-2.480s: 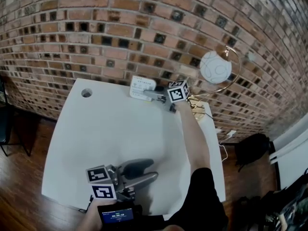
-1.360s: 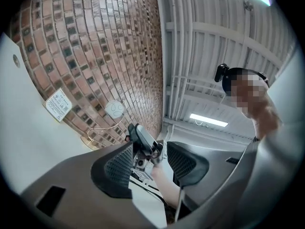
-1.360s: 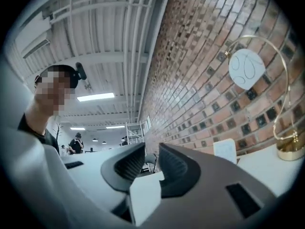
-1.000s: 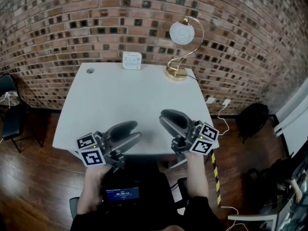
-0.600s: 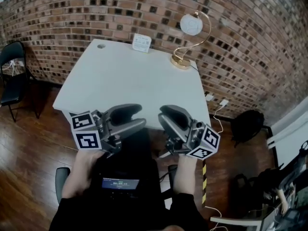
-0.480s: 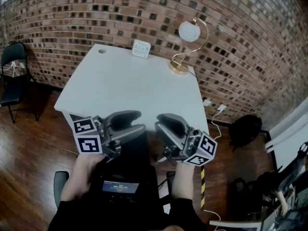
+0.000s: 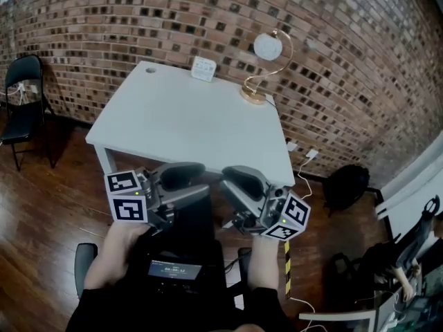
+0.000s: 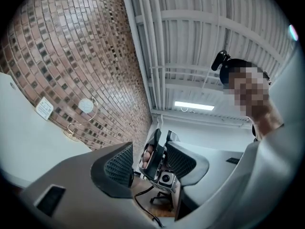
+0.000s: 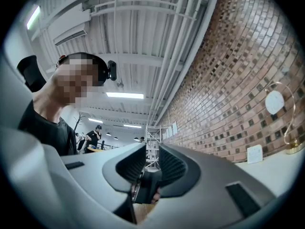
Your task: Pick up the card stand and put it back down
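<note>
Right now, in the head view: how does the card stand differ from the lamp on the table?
Size: the card stand is small and low; the lamp rises well above it.
Shape: the card stand is a flat white rectangle; the lamp has a curved gold arm, a round white globe and a round gold base.
Place: the card stand sits about midway along the far edge; the lamp stands nearer the far right corner.
Shared: both are upright on the white table, by the brick wall.

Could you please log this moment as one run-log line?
card stand: far edge of white table, beside gold lamp | left gripper: jaws apart, empty | right gripper: jaws apart, empty
</note>
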`<move>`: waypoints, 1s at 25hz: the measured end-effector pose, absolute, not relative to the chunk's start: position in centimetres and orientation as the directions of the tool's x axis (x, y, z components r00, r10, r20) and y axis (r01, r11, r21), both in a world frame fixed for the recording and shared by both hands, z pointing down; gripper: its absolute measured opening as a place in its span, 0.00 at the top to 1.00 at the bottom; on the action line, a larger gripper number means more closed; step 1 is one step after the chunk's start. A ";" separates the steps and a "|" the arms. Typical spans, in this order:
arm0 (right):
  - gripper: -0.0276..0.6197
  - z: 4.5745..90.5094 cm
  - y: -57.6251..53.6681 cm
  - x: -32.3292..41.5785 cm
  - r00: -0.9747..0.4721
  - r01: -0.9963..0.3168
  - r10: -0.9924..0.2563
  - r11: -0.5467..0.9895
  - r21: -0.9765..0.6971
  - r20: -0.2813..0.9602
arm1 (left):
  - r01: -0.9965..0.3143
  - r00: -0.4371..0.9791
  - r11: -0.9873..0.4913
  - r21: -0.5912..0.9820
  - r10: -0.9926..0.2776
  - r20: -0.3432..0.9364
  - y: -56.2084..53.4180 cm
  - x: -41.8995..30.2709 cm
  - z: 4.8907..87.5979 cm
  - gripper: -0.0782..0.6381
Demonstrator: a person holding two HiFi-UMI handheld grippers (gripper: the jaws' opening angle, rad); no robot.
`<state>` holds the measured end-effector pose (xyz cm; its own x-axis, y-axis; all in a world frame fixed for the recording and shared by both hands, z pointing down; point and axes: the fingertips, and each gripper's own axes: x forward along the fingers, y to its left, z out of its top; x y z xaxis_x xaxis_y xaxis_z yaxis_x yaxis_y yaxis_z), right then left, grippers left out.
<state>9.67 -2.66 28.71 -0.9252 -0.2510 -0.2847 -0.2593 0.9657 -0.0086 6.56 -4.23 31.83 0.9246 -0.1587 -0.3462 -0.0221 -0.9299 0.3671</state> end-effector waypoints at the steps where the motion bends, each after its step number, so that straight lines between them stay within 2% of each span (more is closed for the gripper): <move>1: 0.81 28.8 -2.3 9.5 -0.926 -0.260 -0.252 0.966 -0.008 -0.281 | -0.018 0.924 -0.931 0.364 -0.155 -0.349 -3.8 6.5 31.8 0.59; 15: 0.82 28.1 -0.8 8.7 -0.935 -0.213 -0.211 0.977 -0.026 -0.284 | -0.024 0.913 -0.935 0.353 -0.165 -0.373 -3.0 5.5 31.0 0.59; 25: 0.82 26.9 0.7 9.6 -0.932 -0.236 -0.225 0.972 0.003 -0.285 | -0.012 0.921 -0.936 0.352 -0.148 -0.360 -2.4 6.4 30.0 0.59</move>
